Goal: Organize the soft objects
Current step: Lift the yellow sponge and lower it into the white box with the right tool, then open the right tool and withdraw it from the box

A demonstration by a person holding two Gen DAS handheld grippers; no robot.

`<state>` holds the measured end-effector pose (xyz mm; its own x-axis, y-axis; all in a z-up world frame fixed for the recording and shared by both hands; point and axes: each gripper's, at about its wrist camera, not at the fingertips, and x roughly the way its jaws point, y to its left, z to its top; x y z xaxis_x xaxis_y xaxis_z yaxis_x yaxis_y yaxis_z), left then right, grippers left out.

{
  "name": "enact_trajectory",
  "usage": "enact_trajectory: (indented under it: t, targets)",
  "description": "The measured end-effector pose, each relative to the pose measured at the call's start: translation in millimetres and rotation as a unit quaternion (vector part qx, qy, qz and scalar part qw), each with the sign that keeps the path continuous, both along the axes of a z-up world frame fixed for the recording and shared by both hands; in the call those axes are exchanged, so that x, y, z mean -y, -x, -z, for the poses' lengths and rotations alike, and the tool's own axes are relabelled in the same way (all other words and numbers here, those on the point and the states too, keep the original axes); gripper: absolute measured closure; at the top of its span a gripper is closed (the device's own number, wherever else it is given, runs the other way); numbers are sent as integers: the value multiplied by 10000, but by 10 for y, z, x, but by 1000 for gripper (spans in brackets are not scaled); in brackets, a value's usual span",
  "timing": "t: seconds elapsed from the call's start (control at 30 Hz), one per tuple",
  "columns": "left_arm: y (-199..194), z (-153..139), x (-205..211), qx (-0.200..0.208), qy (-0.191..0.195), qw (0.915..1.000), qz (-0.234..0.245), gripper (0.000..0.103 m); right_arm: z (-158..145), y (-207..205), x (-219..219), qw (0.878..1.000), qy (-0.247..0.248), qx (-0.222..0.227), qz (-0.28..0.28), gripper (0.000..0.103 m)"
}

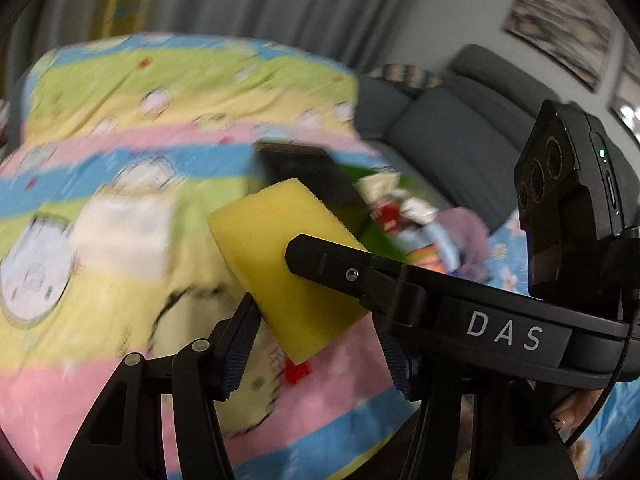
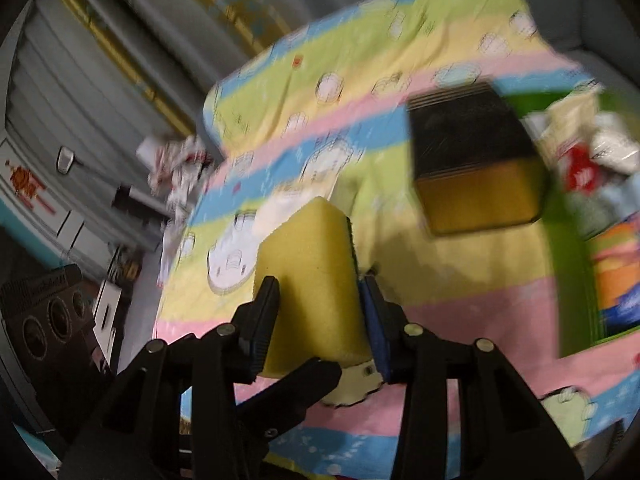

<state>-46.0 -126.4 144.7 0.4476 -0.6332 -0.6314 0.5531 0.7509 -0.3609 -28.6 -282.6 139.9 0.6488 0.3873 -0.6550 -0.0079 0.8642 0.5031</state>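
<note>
Pinching yellow sponge [image 2: 308, 276], both hand-held grippers [image 2: 320, 316]

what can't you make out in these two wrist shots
- Left wrist view: the items in the green bin are smeared by motion blur; only red, white and purple shapes show.
- Left wrist view: the right gripper covers part of the yellow sponge.
- Right wrist view: the inside of the dark box is blurred and black.
- Right wrist view: the sponge's underside is hidden by the gripper's own fingers.
</note>
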Motion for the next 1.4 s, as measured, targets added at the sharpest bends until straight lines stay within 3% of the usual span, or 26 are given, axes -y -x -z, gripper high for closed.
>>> enact_trajectory:
  t: [0.2, 0.4, 0.63, 0.8, 0.93, 1.0, 1.03, 1.13, 1.23, 1.4]
  targets:
    - [-128, -233, 687, 344, 166, 9974, 619, 44, -257, 77, 648, 9955, -4, 407, 853, 62]
    - [-295, -207, 1411, 333, 357, 9916, 1194, 44, -278, 116, 1315, 9840, -26, 514, 1705, 62]
    - [-467, 74, 2007, -64, 257, 9858, 1659, 44, 33, 95, 1879, 9703, -138, 51, 2413, 62]
    - [-537, 309, 2184, -460, -115, 9855, 1626, 44, 325, 4, 2020, 9677, -269, -301, 2490, 62]
    - [-541, 406, 2214, -666, -307, 9845, 1594, 44, 353, -7, 2004, 9676, -339, -218, 2494, 62]
    - [-504, 377, 2197, -713, -434, 9829, 1640, 37, 302, -21, 1955, 9709, -208, -190, 2379, 53]
    - [-468, 353, 2178, -650, -443, 9836, 1620, 32, 271, -13, 1935, 9706, -147, -174, 2395, 49]
    - [-378, 208, 2084, -380, -440, 9863, 1545, 31, 172, 57, 1911, 9659, 96, -60, 2588, 41]
    - [-284, 50, 1978, -103, -463, 9875, 1500, 19, 34, 176, 1881, 9615, 287, 100, 2731, 29]
    - [-134, -174, 1767, 417, -538, 9905, 1196, 19, -262, 446, 1778, 9513, 649, 385, 2987, 12]
